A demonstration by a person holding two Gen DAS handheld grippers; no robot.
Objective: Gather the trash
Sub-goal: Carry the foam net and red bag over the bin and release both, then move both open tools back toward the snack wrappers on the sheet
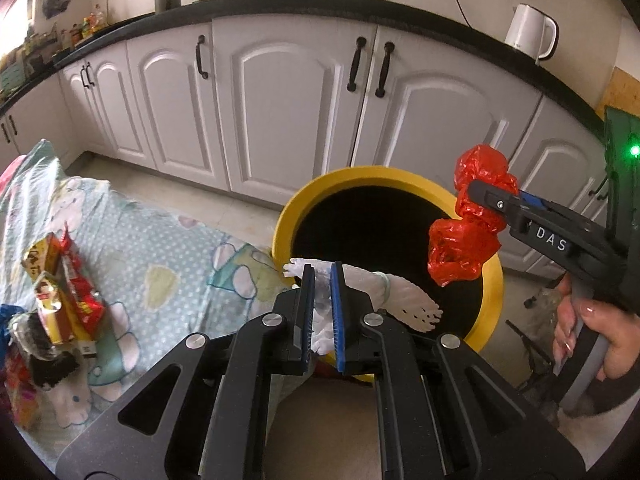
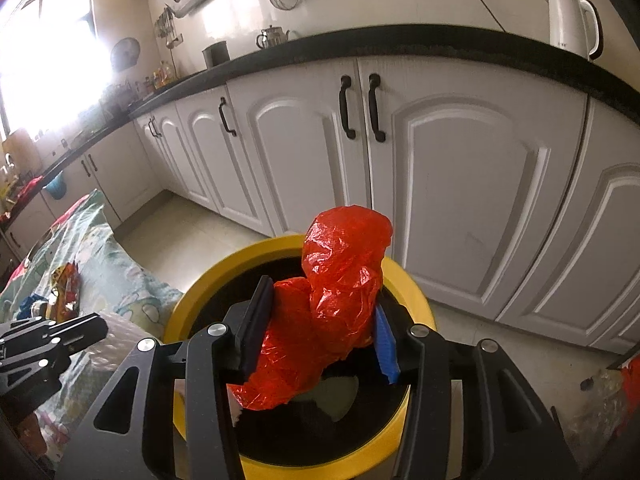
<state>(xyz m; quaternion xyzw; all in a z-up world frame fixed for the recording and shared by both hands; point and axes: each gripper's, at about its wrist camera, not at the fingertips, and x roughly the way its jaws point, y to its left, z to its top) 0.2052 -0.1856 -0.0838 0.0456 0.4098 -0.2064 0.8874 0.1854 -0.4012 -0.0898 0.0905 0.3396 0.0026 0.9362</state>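
Both claws hold trash over bin (image 1: 490,308).

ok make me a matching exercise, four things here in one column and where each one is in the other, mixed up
Things:
1. red bag
2. white wrap
3. kettle
4. snack packets

Places:
A. on the black counter
B. in the right gripper, over the yellow bin
C. piled on the patterned cloth
D. in the left gripper, at the bin's near rim

Pairs: 1-B, 2-D, 3-A, 4-C
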